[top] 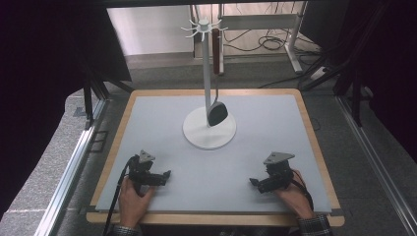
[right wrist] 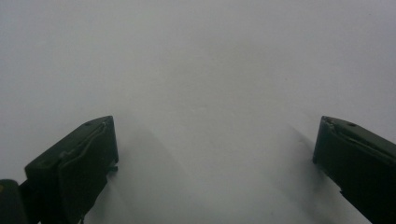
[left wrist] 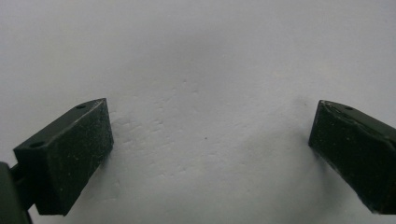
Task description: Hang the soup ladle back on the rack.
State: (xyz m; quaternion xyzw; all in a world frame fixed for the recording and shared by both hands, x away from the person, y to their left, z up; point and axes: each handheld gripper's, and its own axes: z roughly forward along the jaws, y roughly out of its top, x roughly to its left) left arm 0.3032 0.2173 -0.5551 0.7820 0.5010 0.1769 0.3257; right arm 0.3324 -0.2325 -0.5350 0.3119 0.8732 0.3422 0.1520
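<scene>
Both grippers rested low on the grey tabletop [top: 162, 123], left gripper [top: 164, 175] and right gripper [top: 254, 183], jaws spread wide, holding nothing. Ladle [top: 216, 113] hung from white stand [top: 206, 73], well apart, presumably awaiting pickup.

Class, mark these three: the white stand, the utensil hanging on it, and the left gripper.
white stand [top: 196, 135], high view, on its round base.
hanging utensil [top: 217, 114], high view, on its dark head.
left gripper [left wrist: 210, 140], left gripper view, midway between its open jaws.
</scene>
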